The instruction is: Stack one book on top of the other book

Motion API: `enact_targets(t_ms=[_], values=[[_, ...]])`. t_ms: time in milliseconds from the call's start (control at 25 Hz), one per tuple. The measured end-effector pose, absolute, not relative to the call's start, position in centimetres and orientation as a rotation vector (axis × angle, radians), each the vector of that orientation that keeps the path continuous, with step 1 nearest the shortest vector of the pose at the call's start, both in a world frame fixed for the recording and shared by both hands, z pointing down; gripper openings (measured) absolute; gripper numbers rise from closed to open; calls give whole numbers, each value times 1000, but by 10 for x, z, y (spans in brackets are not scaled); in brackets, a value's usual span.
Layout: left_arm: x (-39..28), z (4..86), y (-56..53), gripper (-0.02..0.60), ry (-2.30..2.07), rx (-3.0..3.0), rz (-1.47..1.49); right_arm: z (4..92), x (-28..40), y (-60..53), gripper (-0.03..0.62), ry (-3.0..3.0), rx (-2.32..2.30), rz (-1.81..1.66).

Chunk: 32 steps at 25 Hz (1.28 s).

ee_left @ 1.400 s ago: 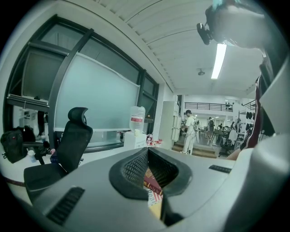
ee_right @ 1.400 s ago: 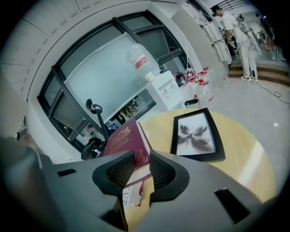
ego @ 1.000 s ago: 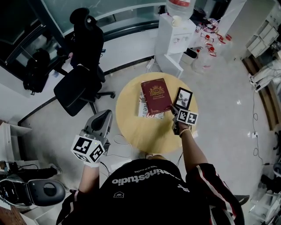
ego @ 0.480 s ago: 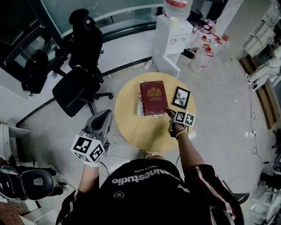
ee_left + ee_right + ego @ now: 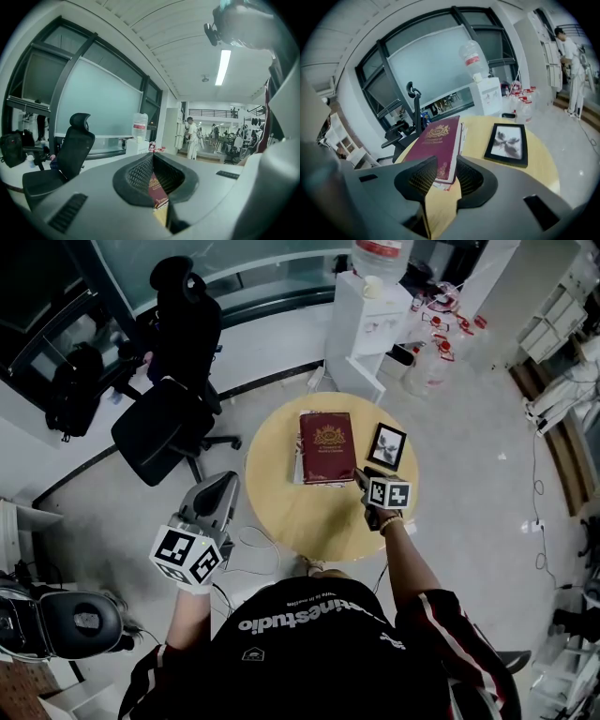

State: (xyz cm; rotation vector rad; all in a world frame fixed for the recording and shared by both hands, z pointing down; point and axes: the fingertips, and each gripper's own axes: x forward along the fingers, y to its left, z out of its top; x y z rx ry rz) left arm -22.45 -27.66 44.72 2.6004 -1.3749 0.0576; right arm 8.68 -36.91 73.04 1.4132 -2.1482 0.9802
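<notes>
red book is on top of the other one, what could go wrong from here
1. The right gripper is opening its jaws with the red book corner between them. Pulling back before the corner is clear might drag it askew on the lower book.
2. The picture frame lies close beside that gripper, so a sideways retreat could knock it.

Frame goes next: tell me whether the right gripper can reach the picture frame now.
Probably yes. The right gripper, its jaws opening around the red book's corner, hovers close by the picture frame, with nothing between them.
</notes>
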Motion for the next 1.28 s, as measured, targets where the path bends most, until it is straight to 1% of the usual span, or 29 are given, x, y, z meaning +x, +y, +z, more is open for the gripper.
enact_targets(t_ms=[200,320,560,800,1080,1240,1280], values=[[-227,448,-273,17,-1379,2593,51,700,61,-377,167,-2265,1281,719],[-227,447,-272,17,-1379,2590,50,696,41,-375,192,-2287,1185,627],[-228,449,-268,17,-1389,2580,47,701,9,-365,215,-2290,1022,511],[-234,452,-264,17,-1417,2551,52,721,-25,-347,255,-2216,768,272],[-241,453,-258,17,-1453,2527,54,738,-36,-345,253,-2129,732,173],[-246,452,-258,17,-1476,2513,52,738,-35,-350,207,-2117,790,170],[-247,453,-257,17,-1480,2509,52,738,-35,-351,207,-2119,805,183]])
